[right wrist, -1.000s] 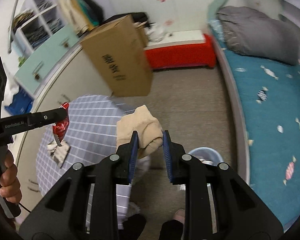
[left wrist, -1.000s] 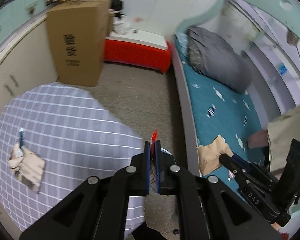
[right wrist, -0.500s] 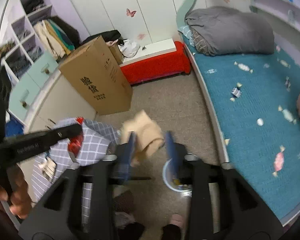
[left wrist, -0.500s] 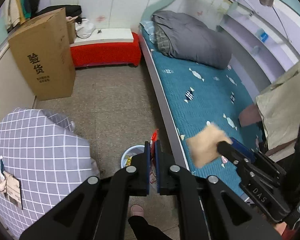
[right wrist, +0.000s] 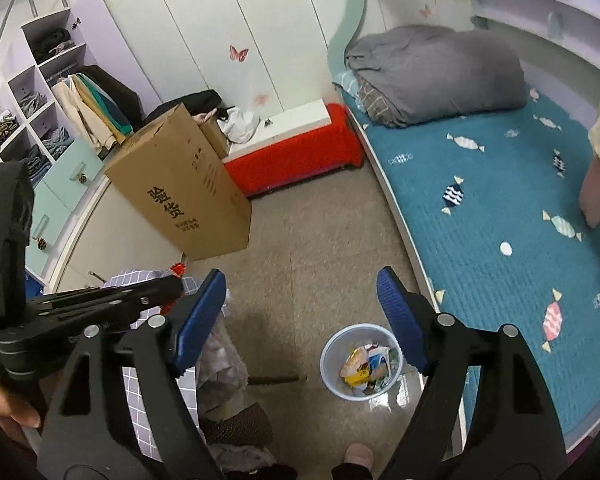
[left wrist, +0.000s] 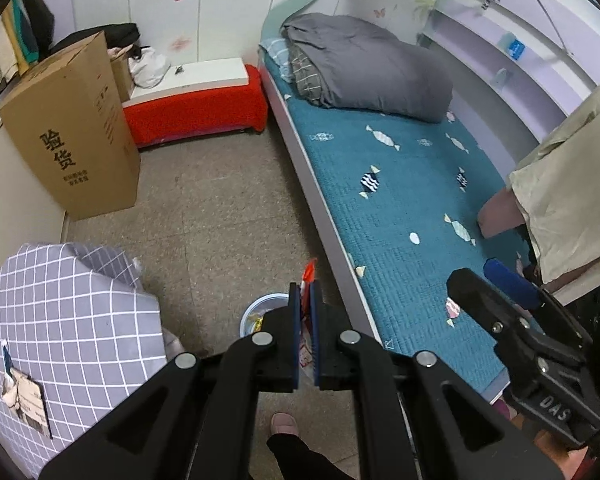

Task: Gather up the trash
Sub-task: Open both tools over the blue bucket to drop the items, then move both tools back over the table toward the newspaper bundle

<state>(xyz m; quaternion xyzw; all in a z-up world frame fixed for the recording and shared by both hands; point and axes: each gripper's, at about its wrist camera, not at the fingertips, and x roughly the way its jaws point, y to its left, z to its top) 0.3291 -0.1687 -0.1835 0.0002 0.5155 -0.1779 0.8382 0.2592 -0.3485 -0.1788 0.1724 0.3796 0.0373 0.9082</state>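
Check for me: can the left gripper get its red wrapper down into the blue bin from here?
Probably yes. The left gripper, shut on the red wrapper, hangs near the blue bin, whose mouth is uncovered; the right gripper stands open, holding nothing.

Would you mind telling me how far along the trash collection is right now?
Done: the bin already holds several wrappers. In hand: the left gripper is shut on a red wrapper above the bin; the right gripper has just opened and is empty. Left: the paper scrap on the checked table.
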